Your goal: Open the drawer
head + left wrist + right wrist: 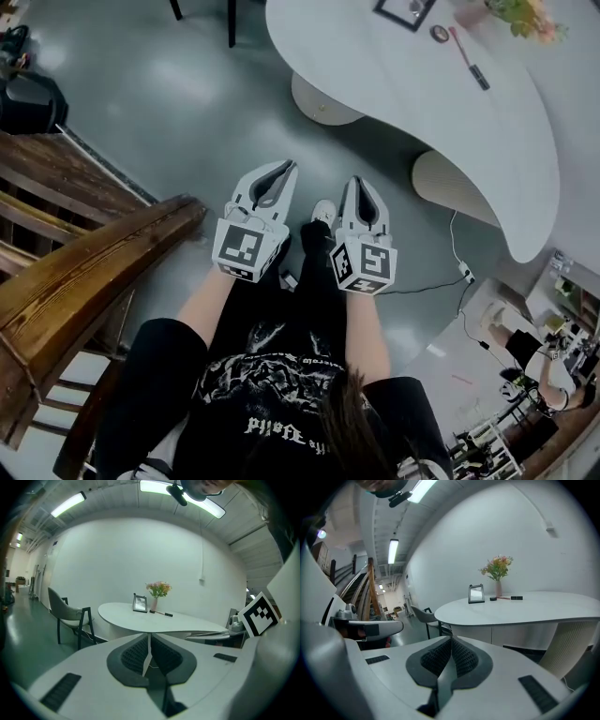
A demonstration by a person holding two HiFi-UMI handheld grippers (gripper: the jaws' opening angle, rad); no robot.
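Observation:
No drawer shows plainly in any view. A white curved table [403, 94] stands ahead of me on rounded white bases [323, 101]; in the right gripper view the base [520, 634] has a vertical seam. My left gripper [285, 167] and right gripper [362, 181] hang side by side above the grey floor, short of the table and touching nothing. Each has its jaws closed together with nothing between them, as the left gripper view [149, 637] and the right gripper view [451, 640] both show.
On the table [154, 620] stand a picture frame [139, 603], a vase of flowers [158, 590] and a marker [469, 61]. A chair [68, 613] stands left of it. A wooden railing [84, 281] runs along my left. A cable [450, 272] lies on the floor at right.

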